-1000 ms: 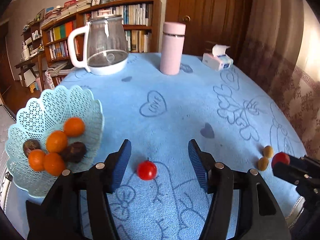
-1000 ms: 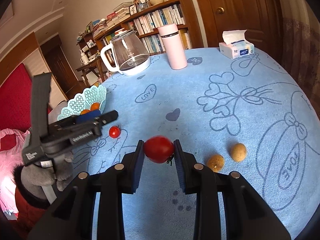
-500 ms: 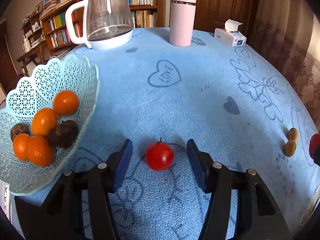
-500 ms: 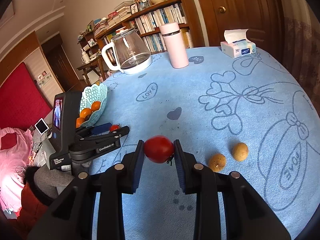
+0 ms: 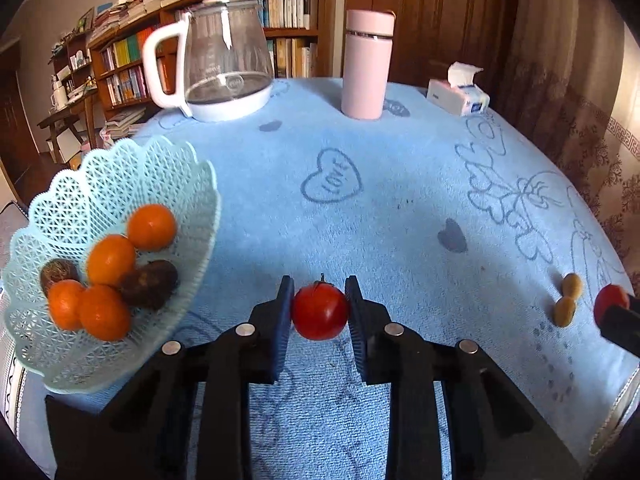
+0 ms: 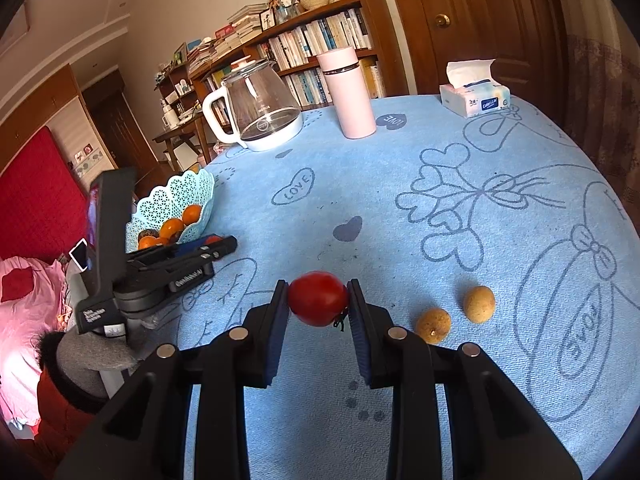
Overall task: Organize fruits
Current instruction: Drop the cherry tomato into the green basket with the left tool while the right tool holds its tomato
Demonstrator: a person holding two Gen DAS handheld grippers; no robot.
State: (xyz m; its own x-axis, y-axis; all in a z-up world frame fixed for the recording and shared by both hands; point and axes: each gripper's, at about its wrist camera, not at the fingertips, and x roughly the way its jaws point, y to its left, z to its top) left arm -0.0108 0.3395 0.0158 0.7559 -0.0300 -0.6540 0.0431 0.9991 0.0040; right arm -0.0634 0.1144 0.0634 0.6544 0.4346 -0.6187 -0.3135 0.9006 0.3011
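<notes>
My left gripper is shut on a red tomato just above the blue cloth. To its left stands a pale green lattice basket holding several oranges and dark fruits. My right gripper is shut on a second red tomato, also seen as the tomato at the right edge of the left wrist view. Two brown longans lie on the cloth to its right. The left gripper and basket show at left in the right wrist view.
A glass kettle, a pink flask and a tissue box stand along the far side of the table. The two longans lie near the table's right edge. A person's sleeve and gloved hand hold the left gripper.
The left gripper moved forward around the tomato on the cloth and closed on it. The right gripper has held its tomato throughout.
</notes>
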